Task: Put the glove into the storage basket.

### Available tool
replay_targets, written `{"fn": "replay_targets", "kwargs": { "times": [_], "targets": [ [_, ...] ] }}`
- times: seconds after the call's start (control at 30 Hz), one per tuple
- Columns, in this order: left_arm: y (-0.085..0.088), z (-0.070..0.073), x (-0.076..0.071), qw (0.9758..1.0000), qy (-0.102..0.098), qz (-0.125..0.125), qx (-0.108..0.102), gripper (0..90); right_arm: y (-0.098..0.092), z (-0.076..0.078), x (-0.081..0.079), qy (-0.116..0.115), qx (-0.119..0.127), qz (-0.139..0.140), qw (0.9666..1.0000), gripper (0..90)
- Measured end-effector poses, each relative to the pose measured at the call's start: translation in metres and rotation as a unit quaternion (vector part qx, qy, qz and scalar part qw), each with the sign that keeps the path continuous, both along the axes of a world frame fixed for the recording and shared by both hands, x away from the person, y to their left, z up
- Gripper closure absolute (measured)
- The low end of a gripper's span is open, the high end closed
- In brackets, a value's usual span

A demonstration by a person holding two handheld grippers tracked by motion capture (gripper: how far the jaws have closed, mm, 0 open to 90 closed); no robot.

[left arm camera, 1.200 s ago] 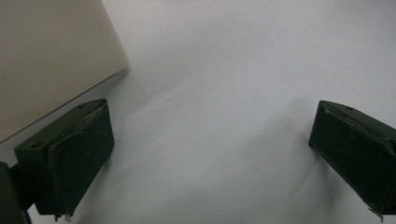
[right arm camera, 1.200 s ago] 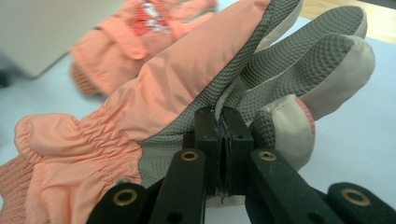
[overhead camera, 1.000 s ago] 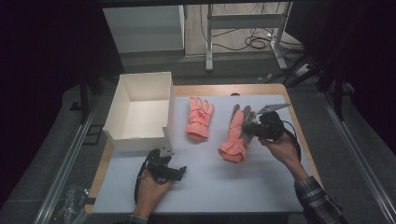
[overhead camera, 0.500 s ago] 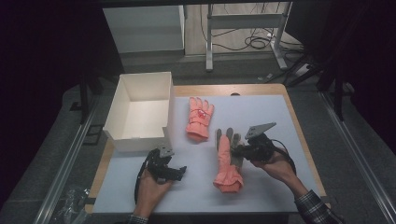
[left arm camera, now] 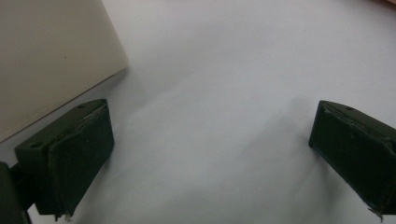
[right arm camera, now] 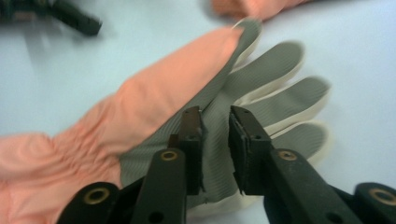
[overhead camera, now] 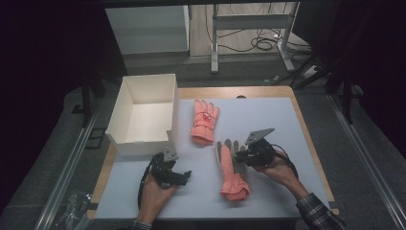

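A white open-topped box (overhead camera: 143, 115) sits at the table's (overhead camera: 306, 143) far left on a pale mat (overhead camera: 268, 115), and its inside looks bare. Just beside its right wall lies a salmon-pink glove (overhead camera: 205, 121), back up. A second glove (overhead camera: 231, 167) lies nearer the person, grey palm up and pink cuff toward the near edge. The right gripper (overhead camera: 241, 158) rests at this glove's palm; the right gripper view shows its jaws (right arm camera: 215, 149) narrowly parted with a fold of the ribbed grey palm (right arm camera: 219, 126) between them, though whether they pinch it cannot be told. The left gripper (overhead camera: 178, 175) sits below the box's near corner; its own view shows its jaws (left arm camera: 205, 154) wide apart over bare mat, the box wall (left arm camera: 51, 56) just beside one jaw.
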State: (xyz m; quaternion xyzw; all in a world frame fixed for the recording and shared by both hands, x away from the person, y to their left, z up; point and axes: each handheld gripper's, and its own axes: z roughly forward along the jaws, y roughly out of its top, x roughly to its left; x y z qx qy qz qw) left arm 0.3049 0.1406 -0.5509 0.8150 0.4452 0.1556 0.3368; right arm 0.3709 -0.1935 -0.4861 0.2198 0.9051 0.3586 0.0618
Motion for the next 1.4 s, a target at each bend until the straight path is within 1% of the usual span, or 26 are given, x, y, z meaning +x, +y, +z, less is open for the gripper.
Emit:
{"fn": "replay_targets", "kwargs": {
  "times": [0.07,0.13,0.27,0.4,0.5,0.57,0.6,0.7,0.77,0.87,0.9,0.97,1.03,1.07,1.17,1.33,1.4],
  "targets": [
    [0.0,0.0,0.0,1.0,0.0,0.001,0.0,0.2,-0.001,0.005,0.004,-0.004,0.009,-0.017,0.9998,70.3],
    [0.0,0.0,0.0,1.0,0.0,0.001,0.0,0.2,-0.001,0.01,0.009,-0.009,0.014,-0.027,0.9995,67.0],
    [0.0,0.0,0.0,1.0,0.0,0.0,-0.001,0.2,0.004,0.014,0.021,-0.012,0.023,-0.044,0.9987,60.7],
    [0.0,0.0,0.0,1.0,0.0,0.0,0.0,0.2,0.014,0.017,0.037,-0.015,0.03,-0.062,0.9975,53.7],
    [0.0,0.0,0.0,1.0,0.0,0.0,-0.001,0.2,0.023,0.019,0.047,-0.017,0.035,-0.064,0.9972,50.4],
    [0.0,0.0,0.0,1.0,0.0,0.0,-0.001,0.2,0.032,0.021,0.055,-0.019,0.035,-0.071,0.9967,47.8],
    [0.0,0.0,0.0,1.0,0.0,0.0,-0.001,0.2,0.036,0.021,0.059,-0.018,0.037,-0.073,0.9965,47.1],
    [0.0,0.0,0.0,1.0,0.0,0.0,0.0,0.2,0.047,0.022,0.073,0.0,0.045,-0.086,0.9953,43.4],
    [0.0,0.0,0.0,1.0,0.0,0.0,0.0,0.2,0.053,0.023,0.08,0.006,0.048,-0.092,0.9945,42.9],
    [0.0,0.0,0.0,1.0,0.0,0.0,0.0,0.2,0.062,0.023,0.093,0.002,0.045,-0.097,0.9942,43.0],
    [0.0,0.0,0.0,1.0,0.0,0.0,0.0,0.2,0.066,0.022,0.098,0.005,0.046,-0.1,0.9939,43.2],
    [0.0,0.0,0.0,1.0,0.0,0.0,0.0,0.2,0.07,0.022,0.106,0.002,0.046,-0.1,0.994,47.1],
    [0.0,0.0,0.0,1.0,0.0,0.0,0.0,0.2,0.077,0.021,0.113,-0.008,0.033,-0.102,0.9942,50.8],
    [0.0,0.0,0.0,1.0,0.0,0.0,0.0,0.2,0.08,0.02,0.117,-0.01,0.032,-0.102,0.9942,53.1],
    [0.0,0.0,0.0,1.0,0.0,0.0,0.0,0.2,0.088,0.019,0.126,-0.01,0.028,-0.104,0.9942,56.2],
    [0.0,0.0,0.0,1.0,0.0,0.0,0.0,0.2,0.101,0.014,0.141,0.003,0.031,-0.101,0.9944,55.5],
    [0.0,0.0,0.0,1.0,0.0,0.0,0.0,0.2,0.106,0.011,0.146,0.002,0.029,-0.104,0.9942,52.4]
  ]
}}
